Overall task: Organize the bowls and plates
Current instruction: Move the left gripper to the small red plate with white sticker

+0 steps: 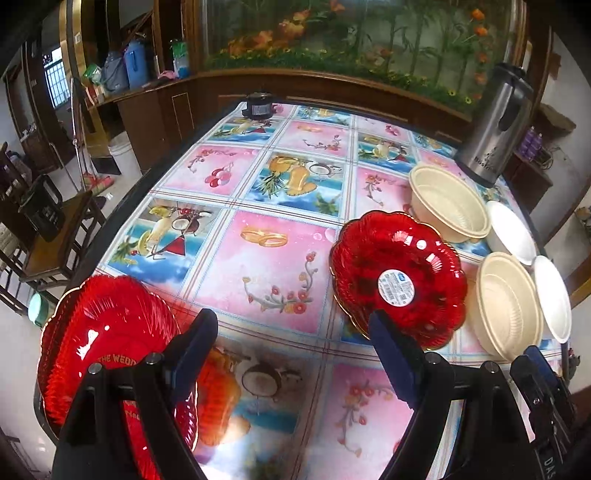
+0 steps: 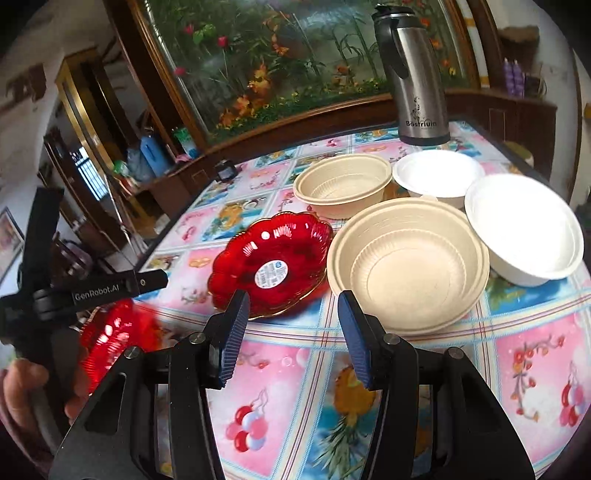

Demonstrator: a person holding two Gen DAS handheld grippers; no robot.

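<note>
We found the left tool (image 1: pixel 291 332) open, a red plate (image 1: pixel 110 354) at its eight o'clock. The right tool (image 2: pixel 293 314) stood open over the surface (image 2: pixel 288 406); a second red plate (image 2: pixel 271 264) at eleven o'clock, beige bowl (image 2: pixel 408 267) at one.

Home dining/living room. Table (image 1: pixel 280 229) under a plastic cloth printed with fruit, rings and flowers. At 12 o'clock behind it, a big wood-framed fish tank (image 1: pixel 354 33) with fake plants and orange flowers on a wooden cabinet. Steel thermos jug (image 2: pixel 417 74) on the table at 1 o'clock in the right wrist view. Left wrist view: blue flasks (image 1: pixel 127 66) on a side counter at 10 o'clock, wooden chair (image 1: pixel 55 236) and white bucket (image 1: pixel 123 155) on the floor at 9 o'clock.
</note>
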